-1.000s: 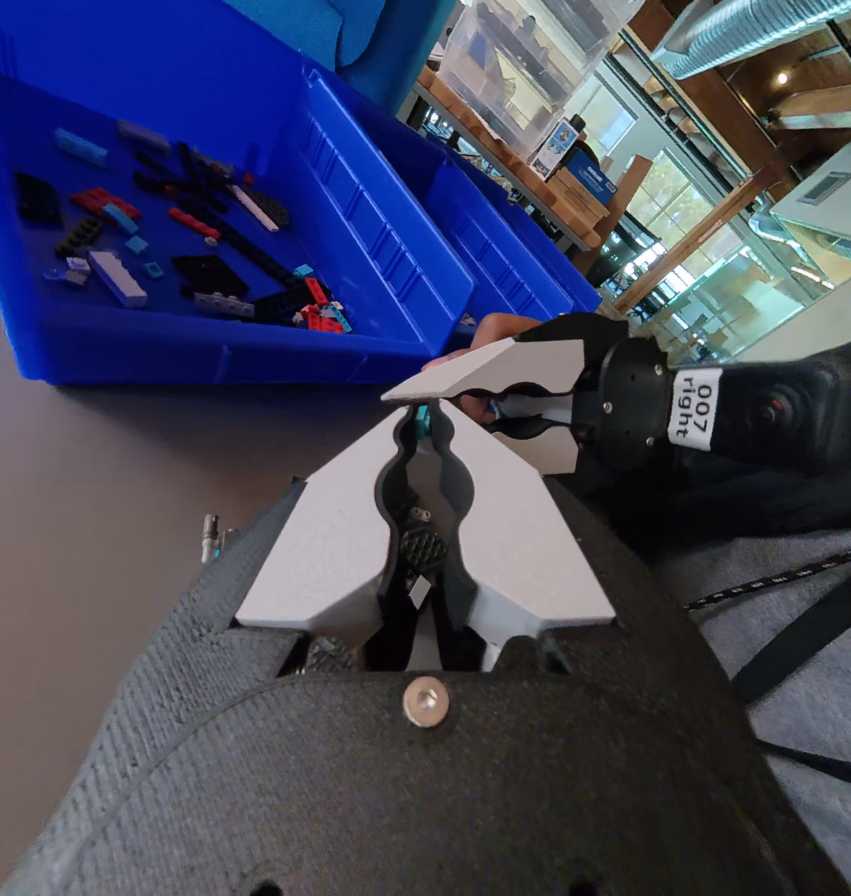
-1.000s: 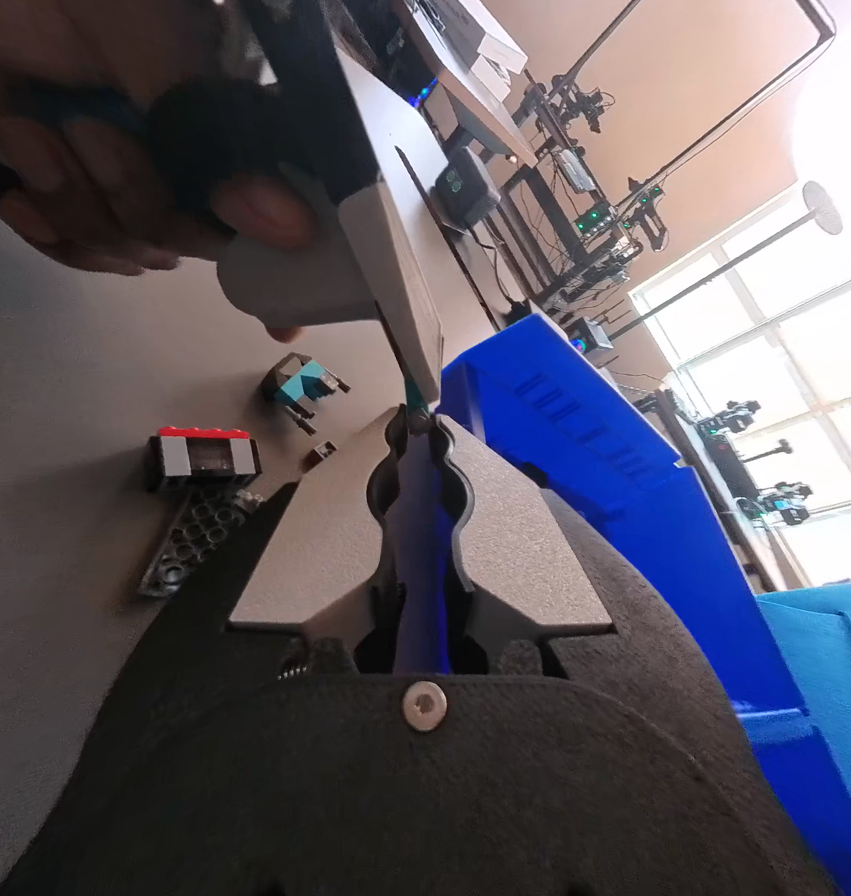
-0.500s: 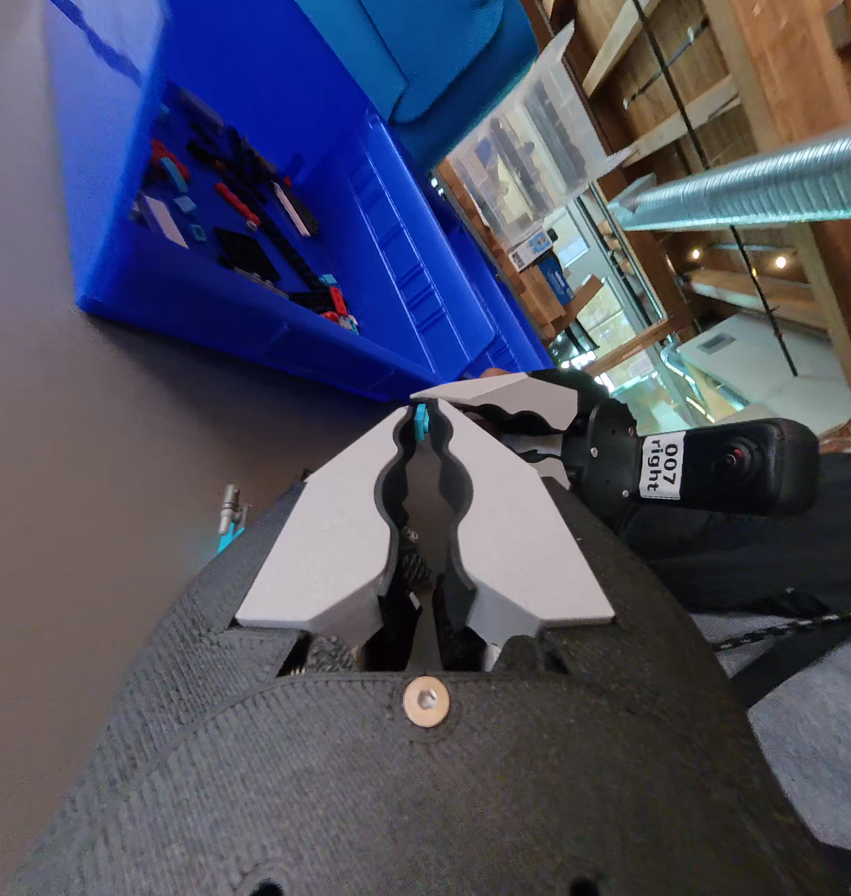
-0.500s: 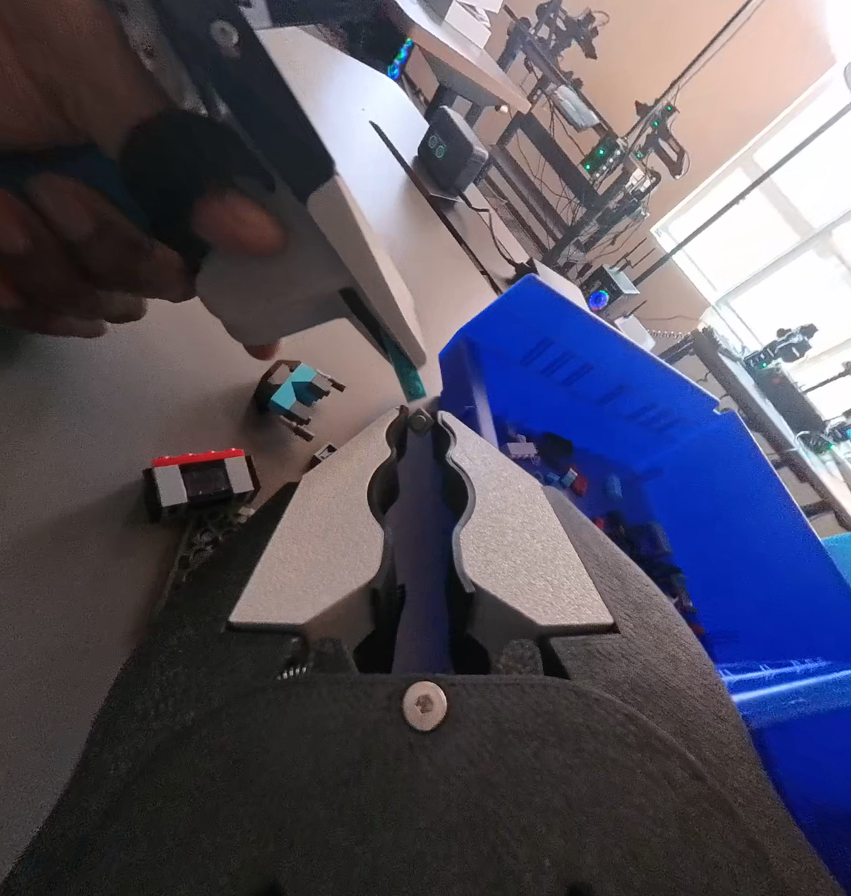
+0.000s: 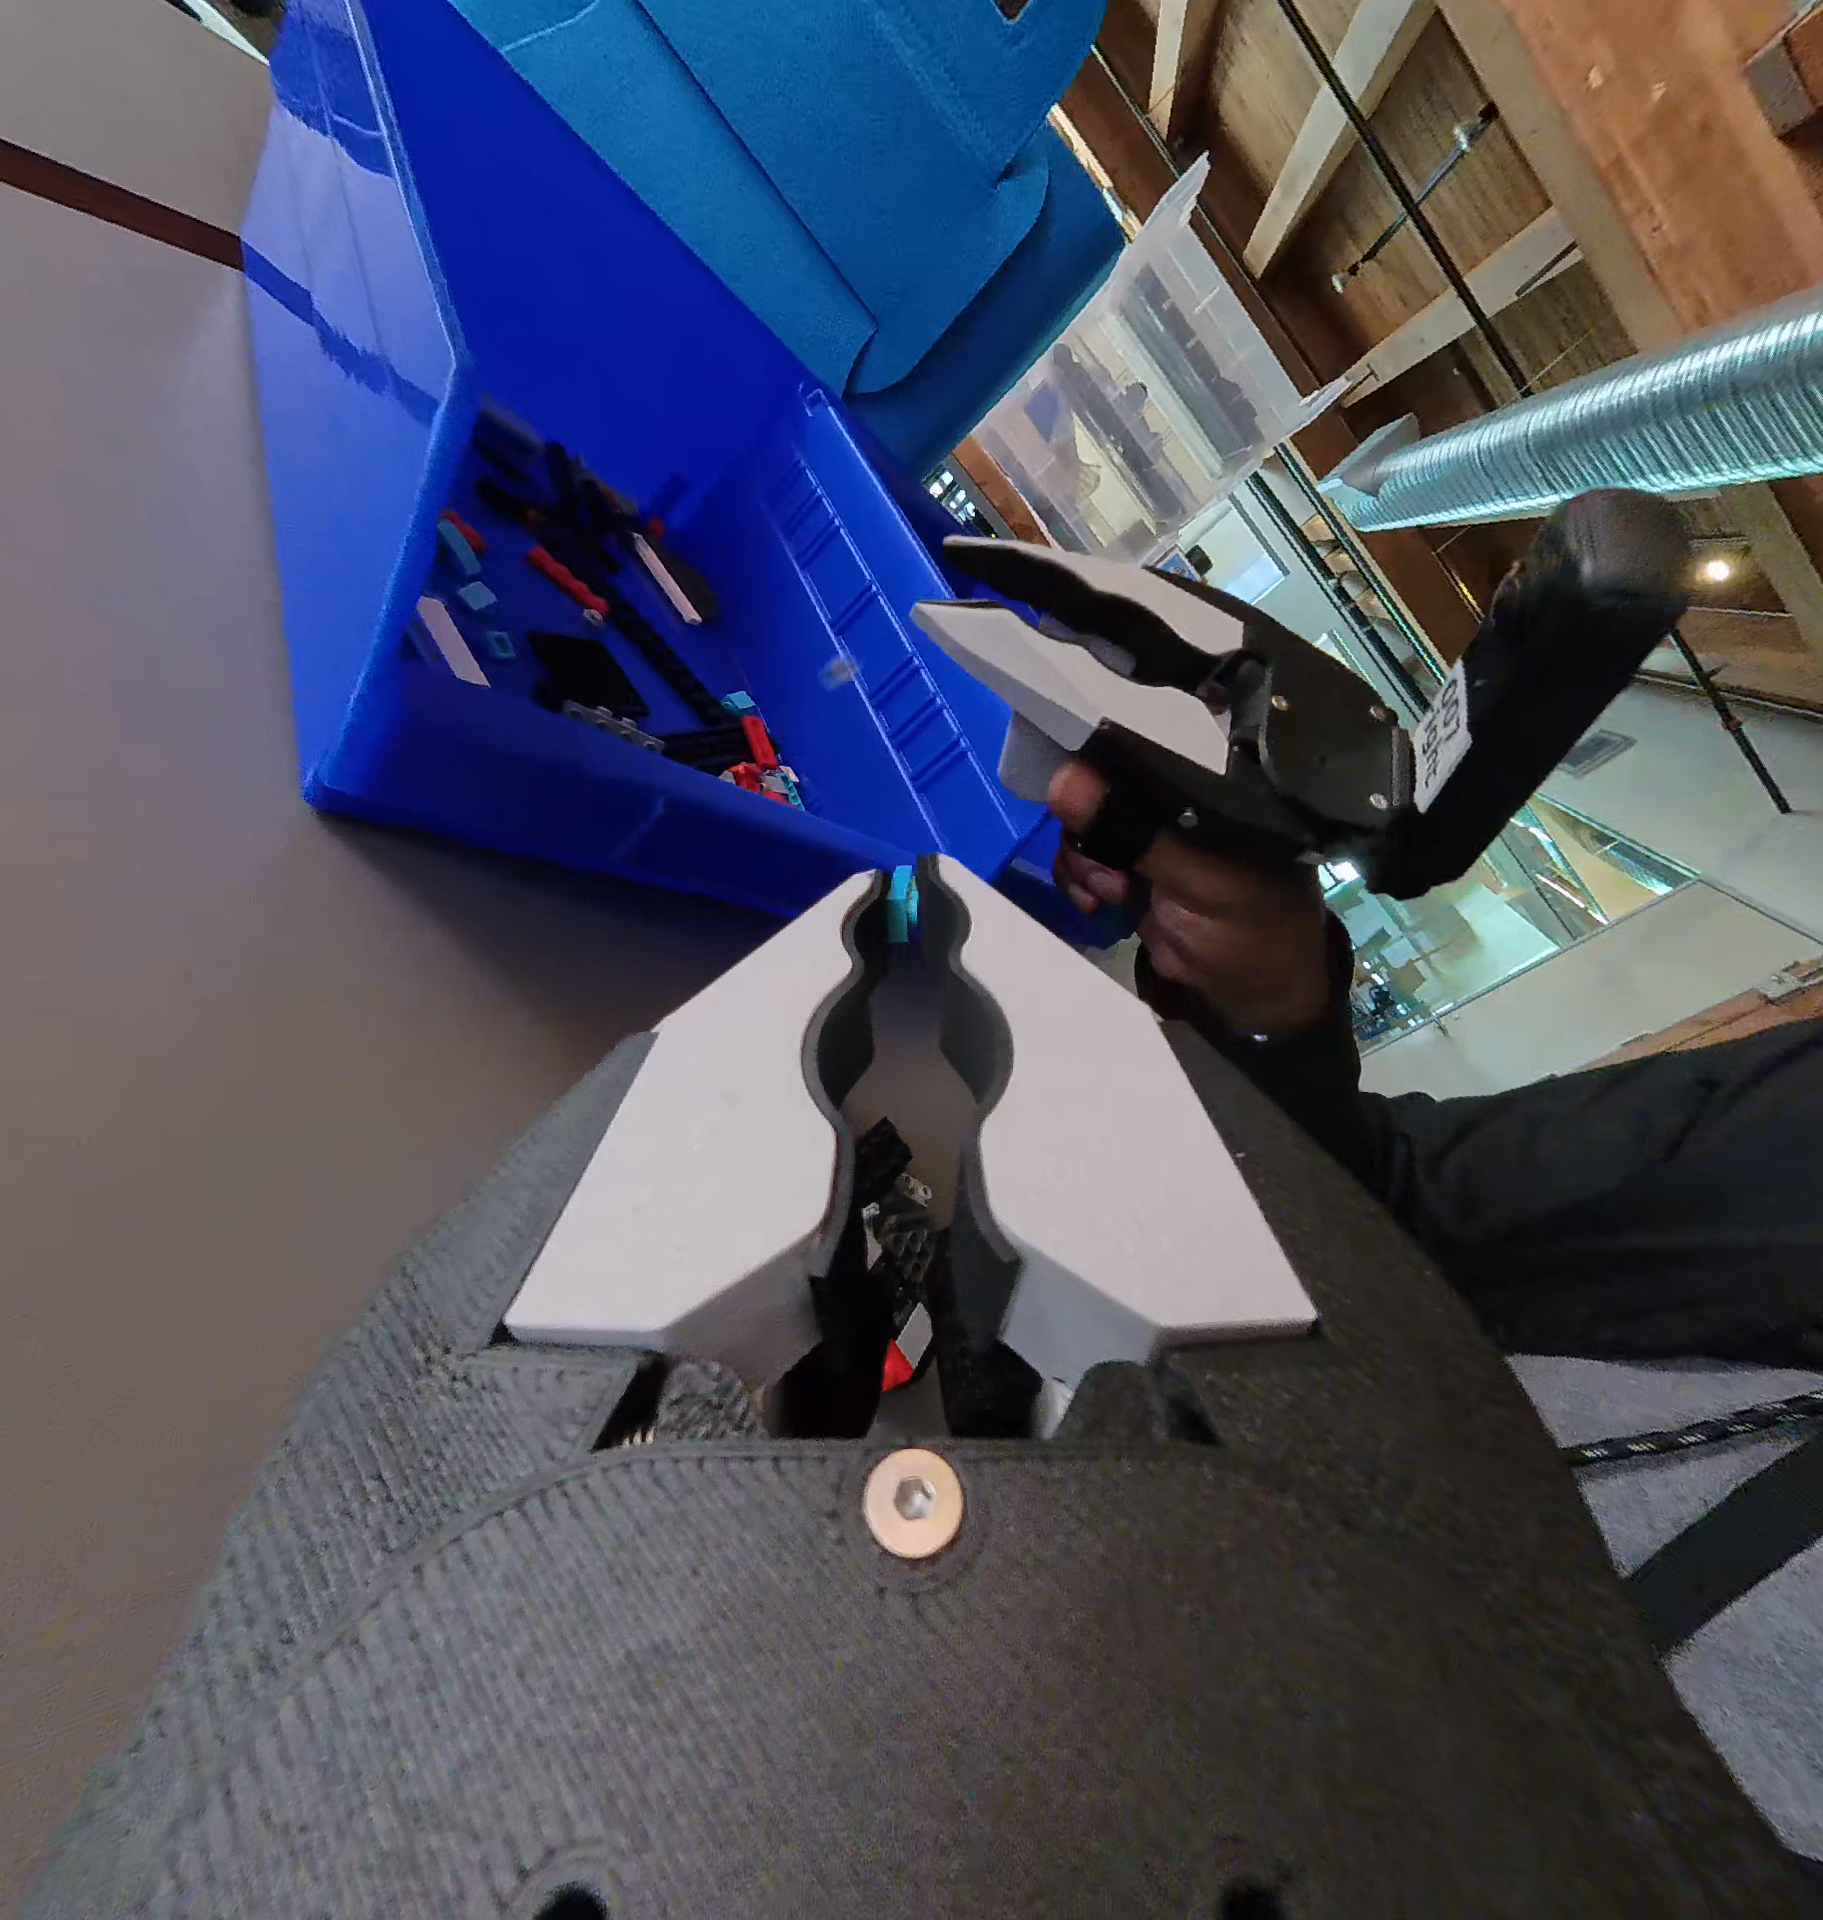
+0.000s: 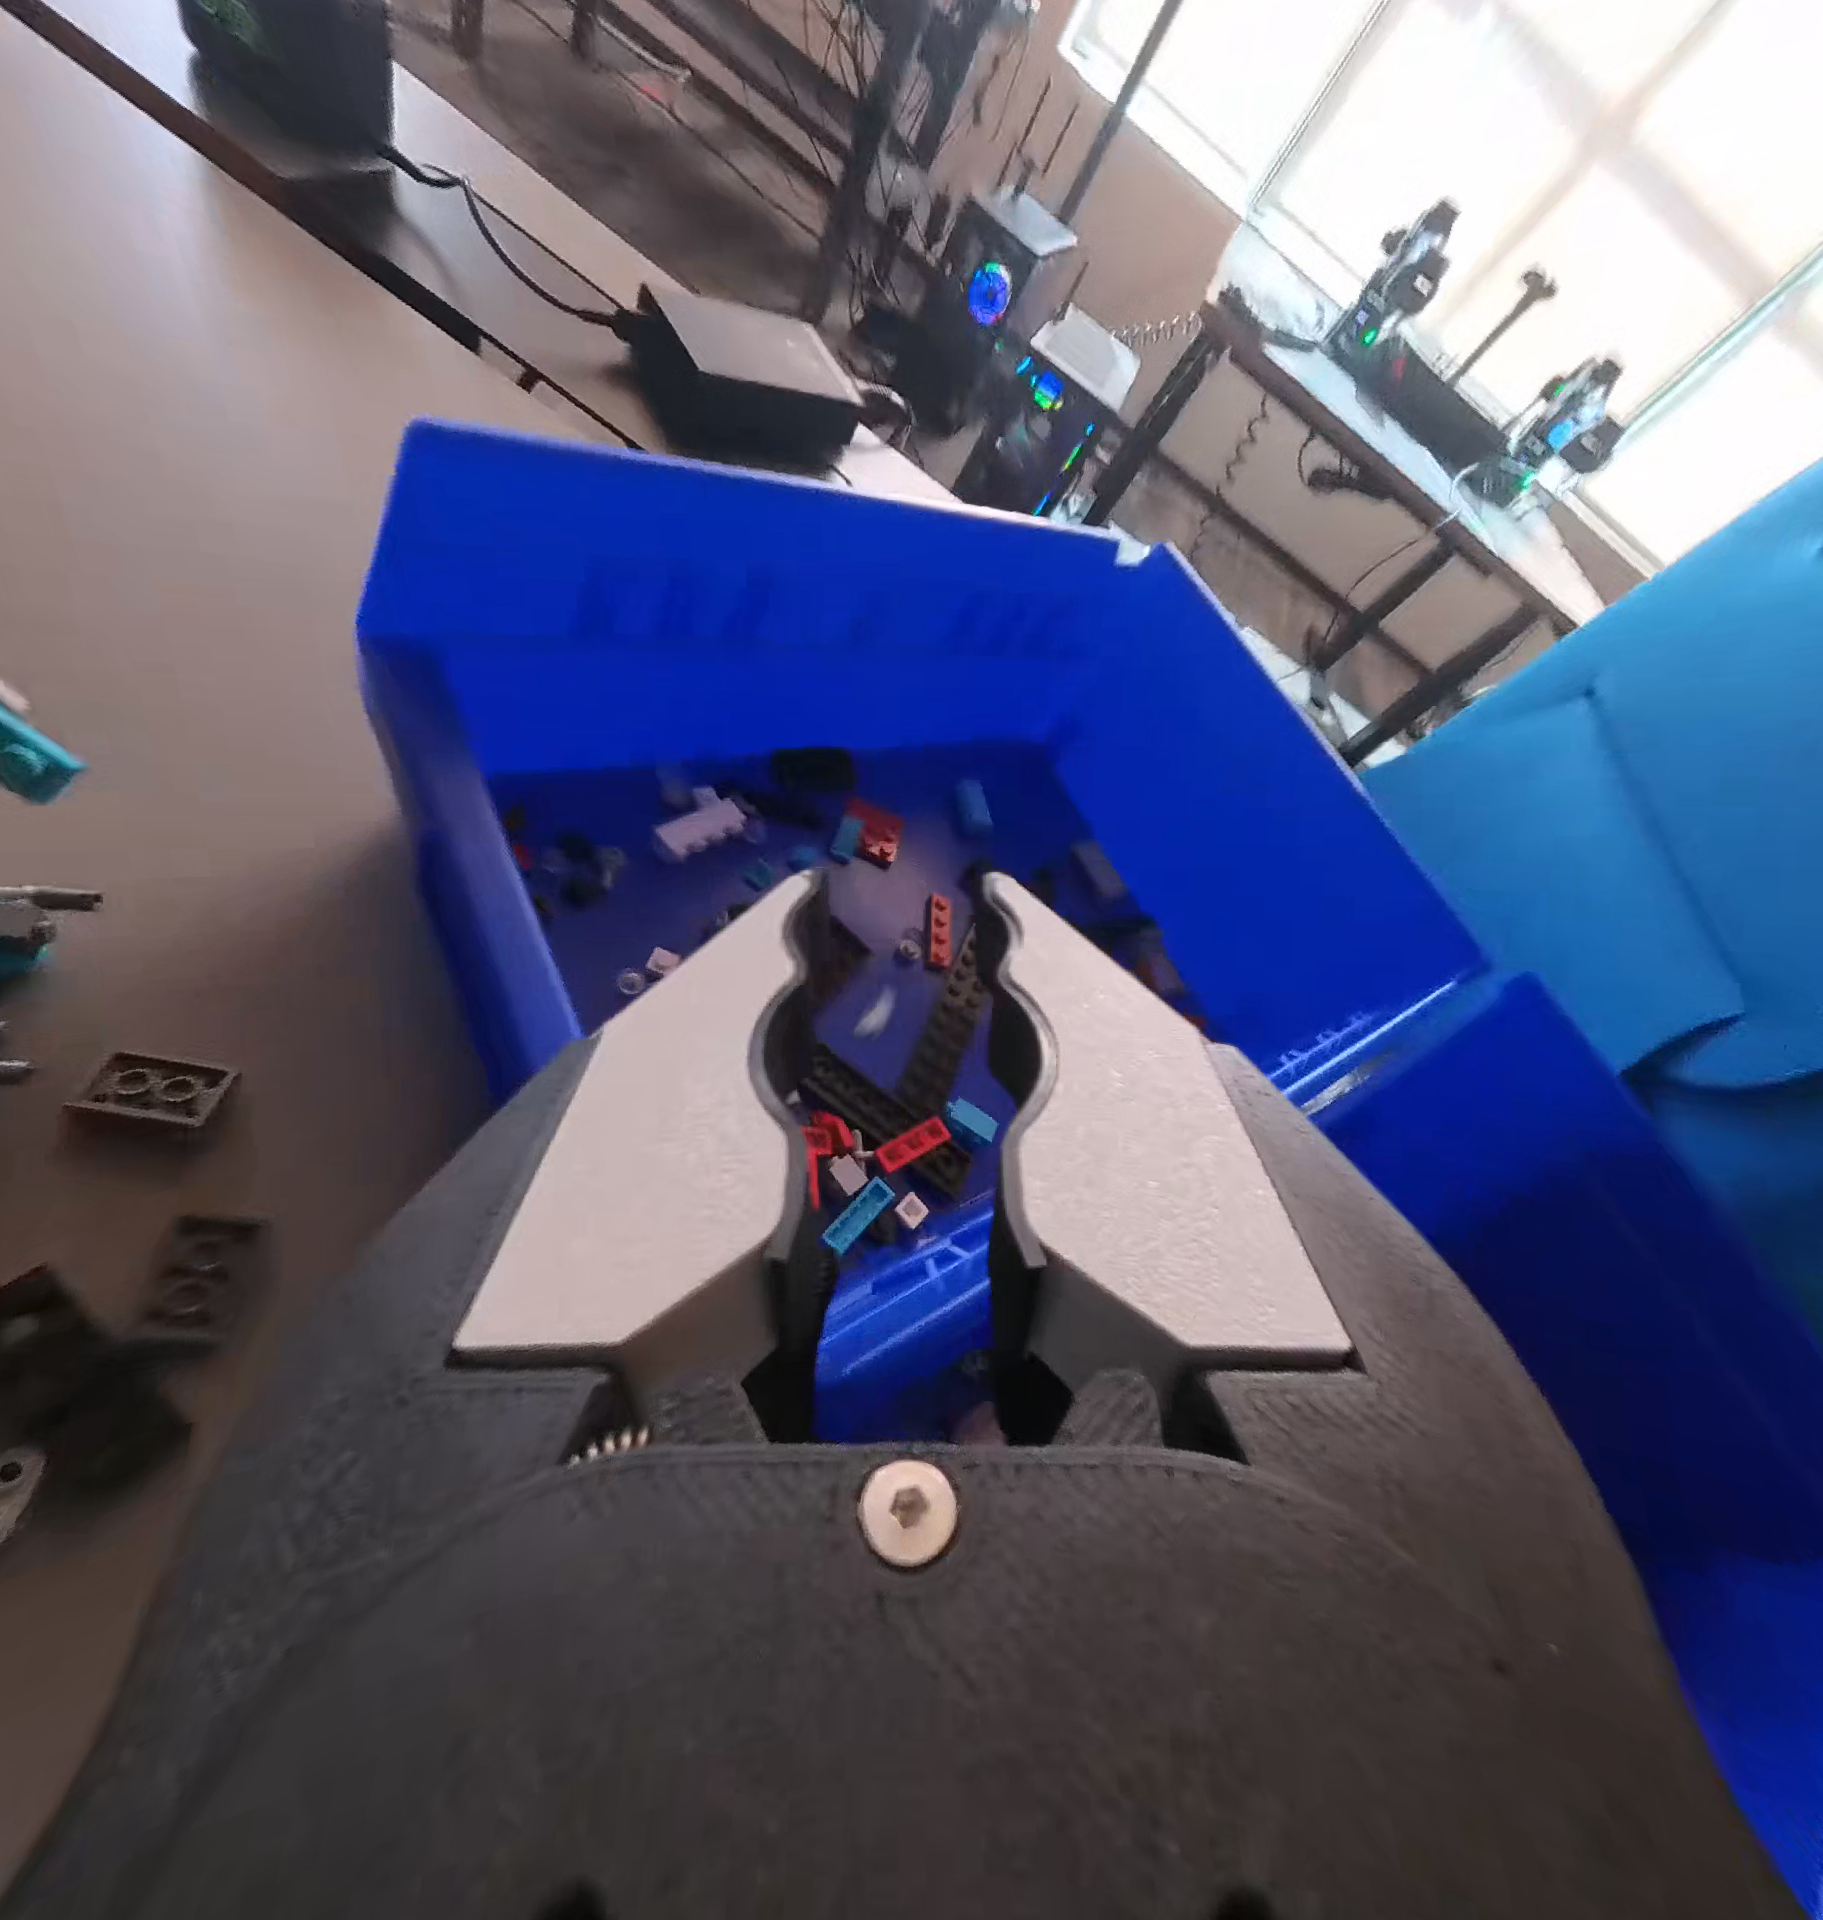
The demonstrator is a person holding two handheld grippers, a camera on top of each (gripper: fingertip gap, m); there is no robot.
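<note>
My left gripper (image 5: 902, 902) is pinched tight on a small teal brick (image 5: 899, 906) above the brown table (image 5: 138, 935). My right gripper (image 6: 896, 888) hangs with fingers parted and nothing between them, over the blue bin (image 6: 678, 582) of loose toy bricks (image 6: 886, 1132). Left of the bin, dark plates (image 6: 154, 1091) lie on the table.

Grey fingers (image 5: 1104, 1132) on black ribbed housing (image 5: 886, 1704), one silver screw (image 5: 912, 1501); black sleeve (image 5: 1613, 1164).

Blue bin (image 6: 1250, 727), teal piece (image 5: 899, 902), grey-brown table (image 5: 107, 831).
</note>
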